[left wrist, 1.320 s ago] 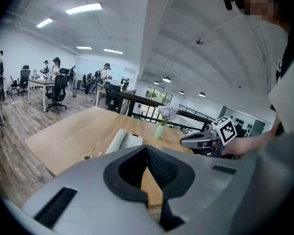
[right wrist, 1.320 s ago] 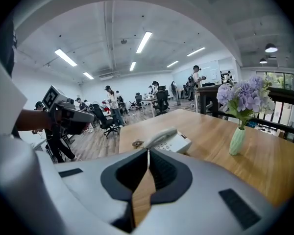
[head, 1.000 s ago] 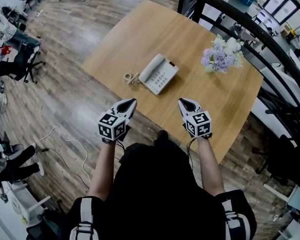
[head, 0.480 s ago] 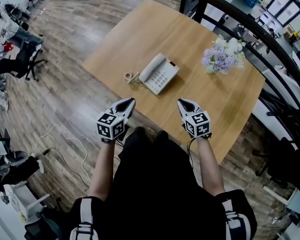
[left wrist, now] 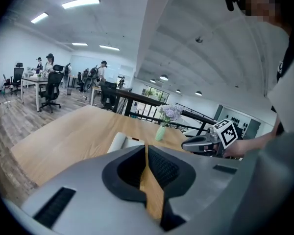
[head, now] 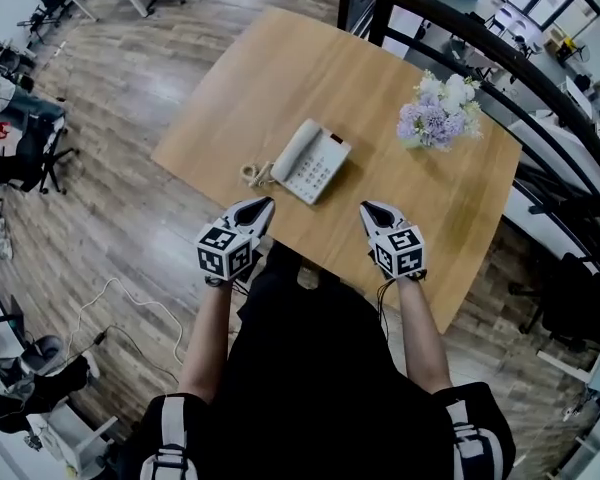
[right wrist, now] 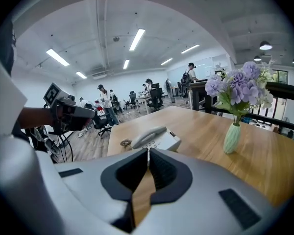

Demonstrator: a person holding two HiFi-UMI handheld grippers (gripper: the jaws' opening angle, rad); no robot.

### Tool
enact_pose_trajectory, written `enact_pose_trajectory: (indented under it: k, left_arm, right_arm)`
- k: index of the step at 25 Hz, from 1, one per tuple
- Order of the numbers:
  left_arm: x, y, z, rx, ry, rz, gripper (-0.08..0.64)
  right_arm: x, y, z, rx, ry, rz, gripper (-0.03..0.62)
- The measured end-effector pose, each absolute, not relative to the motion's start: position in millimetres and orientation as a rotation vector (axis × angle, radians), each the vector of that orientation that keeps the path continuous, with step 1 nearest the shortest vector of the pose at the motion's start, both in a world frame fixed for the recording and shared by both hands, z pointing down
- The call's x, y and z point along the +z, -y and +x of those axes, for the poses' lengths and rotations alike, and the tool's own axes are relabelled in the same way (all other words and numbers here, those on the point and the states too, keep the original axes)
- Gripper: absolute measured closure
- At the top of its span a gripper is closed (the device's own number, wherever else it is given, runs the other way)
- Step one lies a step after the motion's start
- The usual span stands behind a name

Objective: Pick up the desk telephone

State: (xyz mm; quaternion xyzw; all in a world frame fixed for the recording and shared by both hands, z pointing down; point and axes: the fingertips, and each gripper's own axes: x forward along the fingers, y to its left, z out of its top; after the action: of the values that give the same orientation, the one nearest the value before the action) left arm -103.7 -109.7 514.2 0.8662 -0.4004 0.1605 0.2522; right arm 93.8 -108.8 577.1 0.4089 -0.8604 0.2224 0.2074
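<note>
Left gripper (head: 258, 206): pads pressed flat together, jaws fully closed, nothing caught between them. Right gripper (head: 366, 209): same, closed tight and holding nothing.

Both tips point forward and slant downward. They hang side by side over the near edge of the wooden table (head: 280, 68), apart from each other and at about the same reach. A marker cube (head: 225, 251) sits behind the left tips and a second behind the right. Behind those, my bare forearms (head: 205, 338) run back toward my shoulders, elbows tucked at my sides.

The desk telephone (head: 310, 161) lies flat on the table ahead of the two grippers, in the gap between them and somewhat closer to the left one. Neither gripper touches it. The body is pale, off-white, and set askew to the table edge. The handset (head: 297, 148) rests in its cradle along the left side, with the keypad (head: 320, 173) to its right. The coiled cord (head: 252, 174) is bunched on the wood at the near left corner.

Further right, well apart from the telephone, stands a pale green vase (right wrist: 232, 137) of lilac and white flowers (head: 435, 113).
</note>
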Motion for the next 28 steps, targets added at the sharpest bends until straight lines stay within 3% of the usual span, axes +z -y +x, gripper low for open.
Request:
enact_pose_trajectory:
  k: [10, 25, 28]
  left_arm:
    - [539, 188, -135, 0.504, 0.942, 2.379, 0.537]
    - [581, 269, -107, 0.628, 0.572, 2.45, 0.534]
    - [590, 276, -100, 0.661, 0.485, 2.453, 0.479]
  right_arm:
    - [596, 159, 77, 0.649, 2.268, 1.258, 0.565]
    - [626, 190, 57, 0.763, 2.081, 1.4, 0.565]
    - [632, 193, 56, 0.8, 2.058, 1.453, 0.565]
